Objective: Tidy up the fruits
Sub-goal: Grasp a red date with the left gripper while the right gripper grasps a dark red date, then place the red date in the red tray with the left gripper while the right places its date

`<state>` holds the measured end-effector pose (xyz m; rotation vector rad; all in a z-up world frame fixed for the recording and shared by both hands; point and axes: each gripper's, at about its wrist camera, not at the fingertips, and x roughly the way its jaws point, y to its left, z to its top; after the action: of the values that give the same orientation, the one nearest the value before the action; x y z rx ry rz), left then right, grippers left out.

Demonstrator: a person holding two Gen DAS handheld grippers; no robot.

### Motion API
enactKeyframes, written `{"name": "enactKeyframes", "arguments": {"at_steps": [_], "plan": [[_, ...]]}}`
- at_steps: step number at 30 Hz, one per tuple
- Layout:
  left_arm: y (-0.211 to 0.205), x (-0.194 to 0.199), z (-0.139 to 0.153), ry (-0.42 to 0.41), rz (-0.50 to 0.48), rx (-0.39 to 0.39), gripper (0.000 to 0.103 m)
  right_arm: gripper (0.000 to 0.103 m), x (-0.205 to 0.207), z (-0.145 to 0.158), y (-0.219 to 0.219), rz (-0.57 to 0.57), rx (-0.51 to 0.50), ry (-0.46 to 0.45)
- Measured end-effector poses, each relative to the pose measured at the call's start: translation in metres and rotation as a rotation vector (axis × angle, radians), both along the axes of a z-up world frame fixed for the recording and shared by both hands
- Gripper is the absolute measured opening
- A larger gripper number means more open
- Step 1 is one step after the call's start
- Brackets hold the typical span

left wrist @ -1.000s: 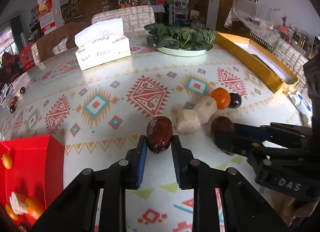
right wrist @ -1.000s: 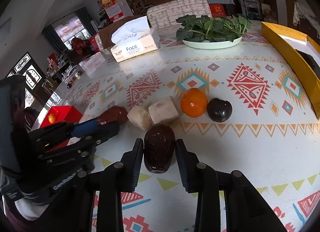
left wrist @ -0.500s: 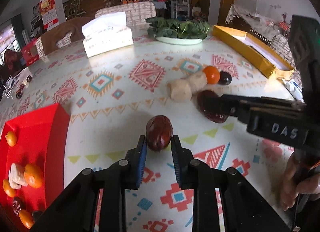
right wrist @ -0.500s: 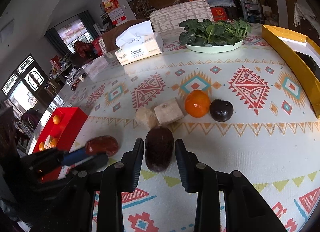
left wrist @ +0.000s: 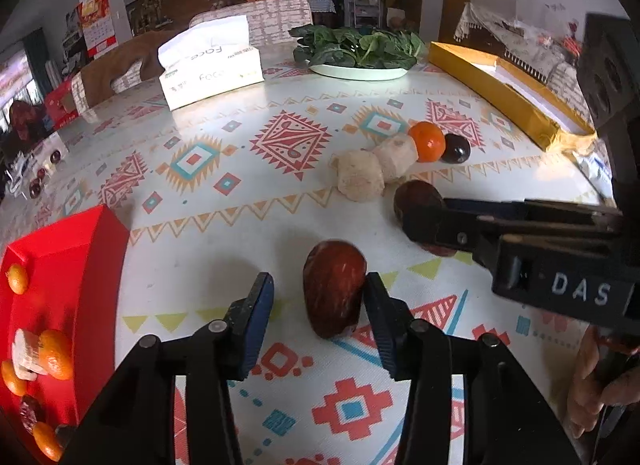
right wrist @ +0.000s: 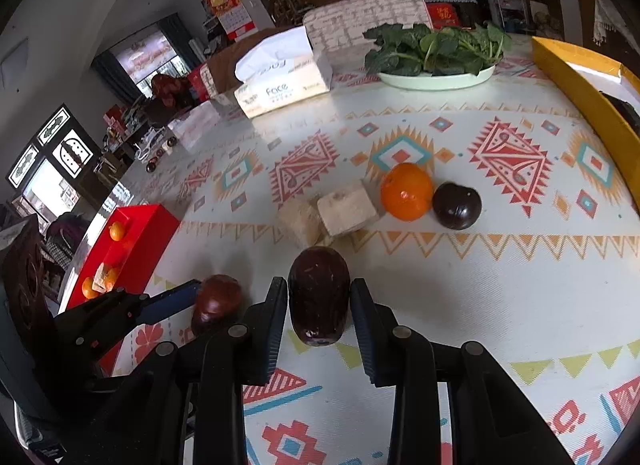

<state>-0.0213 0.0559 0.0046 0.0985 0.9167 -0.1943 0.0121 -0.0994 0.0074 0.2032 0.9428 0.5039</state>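
My left gripper (left wrist: 318, 297) has its jaws opening around a reddish-brown date (left wrist: 334, 289). The date leans on the right pad, a clear gap separates it from the left pad, and it seems to rest on the tablecloth. The red tray (left wrist: 68, 249), holding oranges and other pieces, lies just to the left. My right gripper (right wrist: 319, 305) is shut on a darker date (right wrist: 319, 293) just above the cloth. Beyond it lie two pale chunks (right wrist: 346, 207), an orange (right wrist: 406, 193) and a dark plum (right wrist: 457, 205).
A tissue box (left wrist: 212, 65), a plate of greens (left wrist: 360, 53) and a long yellow box (left wrist: 500, 93) stand at the far and right sides. A person's hand (left wrist: 592, 385) holds the right gripper's handle at the lower right.
My left gripper carried the reddish date back toward the red tray, then its jaws parted and the left pad came off the fruit. The right gripper held still with its dark date.
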Motion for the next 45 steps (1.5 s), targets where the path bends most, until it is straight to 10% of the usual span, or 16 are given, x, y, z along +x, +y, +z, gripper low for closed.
{"name": "enactKeyframes", "arguments": {"at_steps": [13, 30, 35, 45], "plan": [[0.028, -0.031, 0.029, -0.088, 0.095, -0.14, 0.029, 0.033, -0.006, 0.005, 0.006, 0.033, -0.005, -0.048], [0.202, -0.14, 0.052, -0.21, 0.481, -0.272, 0.029, 0.023, -0.025, 0.038, 0.028, 0.032, -0.042, -0.161], [0.217, -0.147, 0.049, -0.219, 0.509, -0.302, 0.029, 0.057, -0.018, 0.029, 0.03, 0.025, -0.094, -0.118], [0.209, -0.149, 0.044, -0.213, 0.477, -0.325, 0.029, 0.06, -0.005, 0.005, 0.041, 0.058, -0.228, -0.108]]}}
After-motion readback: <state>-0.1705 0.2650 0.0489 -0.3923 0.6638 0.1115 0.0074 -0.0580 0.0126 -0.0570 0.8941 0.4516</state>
